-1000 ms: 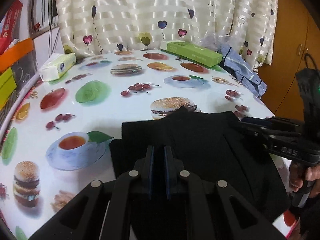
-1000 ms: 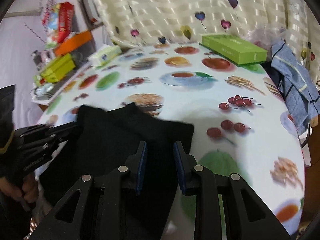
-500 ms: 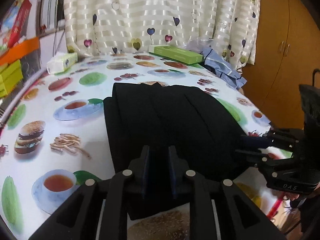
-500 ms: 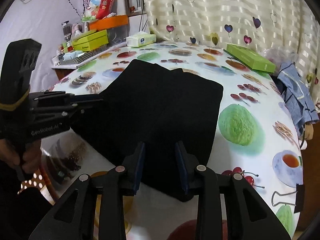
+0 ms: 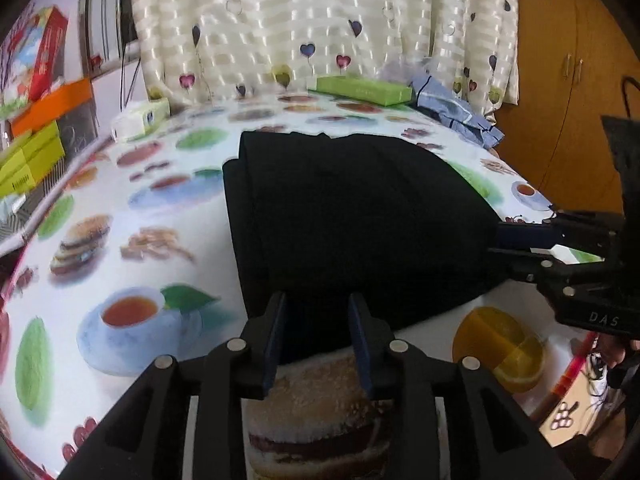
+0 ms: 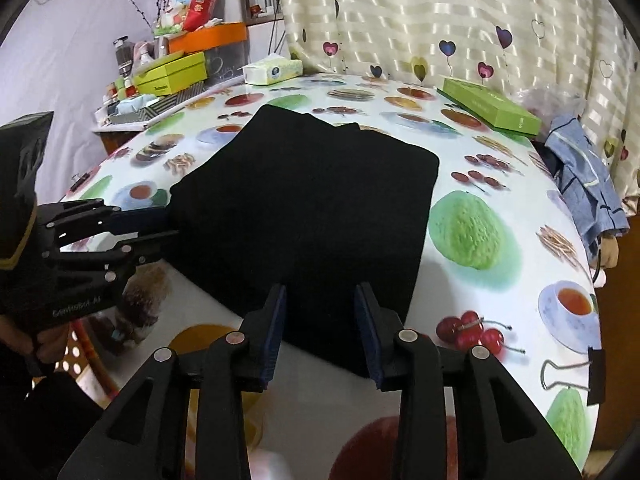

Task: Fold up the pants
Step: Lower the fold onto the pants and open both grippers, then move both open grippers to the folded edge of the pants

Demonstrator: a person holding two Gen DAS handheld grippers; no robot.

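The left gripper (image 5: 318, 330) has its jaws spread apart over the near edge of the black pants (image 5: 344, 216), clamping nothing. The pants lie folded into a compact block on the printed tablecloth (image 5: 132, 240), near the table's near edge. To the right, the right gripper (image 6: 320, 328) is likewise parted, its pads (image 6: 276, 320) straddling the near right hem without pinching it. At the far side sit a tissue box (image 6: 273, 71) and a flat green box (image 6: 491, 106), closed, contents unseen.
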